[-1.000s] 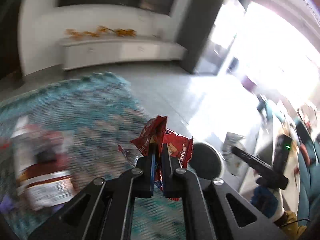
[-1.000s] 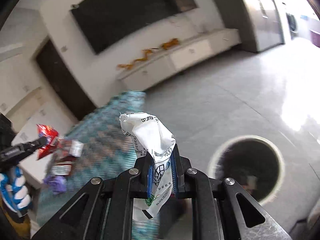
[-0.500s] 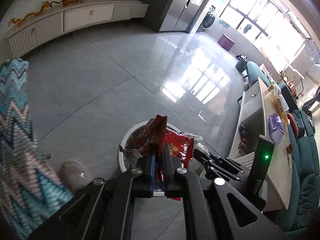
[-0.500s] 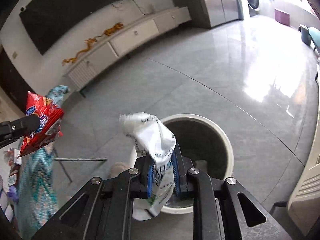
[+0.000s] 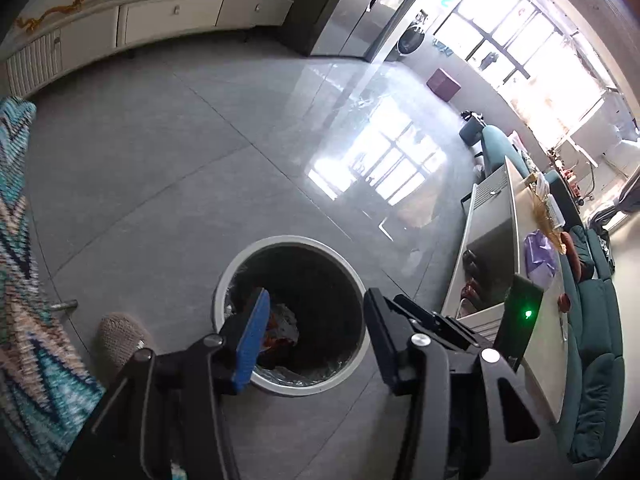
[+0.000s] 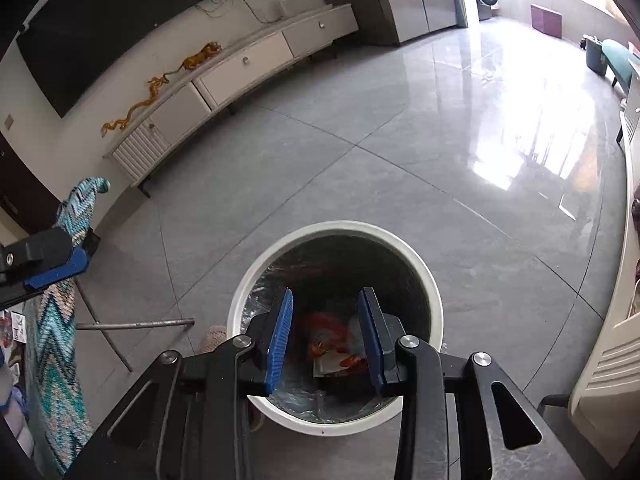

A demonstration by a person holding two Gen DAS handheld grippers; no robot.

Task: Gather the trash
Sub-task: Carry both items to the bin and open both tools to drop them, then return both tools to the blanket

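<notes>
Tongs, both mine: left gripper (image 5: 316, 320) and right gripper (image 6: 325, 334) opening, nothing between the jaws. Red and white wrappers (image 6: 336, 350) lie inside the white-rimmed bin (image 6: 434, 300), lower centre of both frames, on grey floor tiles (image 6: 400, 160).

Zigzag cloth (image 6: 52, 320) drapes left; white cabinet (image 6: 240, 68) lines the wall.

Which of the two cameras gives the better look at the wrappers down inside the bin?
The right wrist view. It looks straight down into the bin, and the wrappers show between the opening, empty jaws of the right gripper. In the left wrist view, a finger of the left gripper hides most of them.
</notes>
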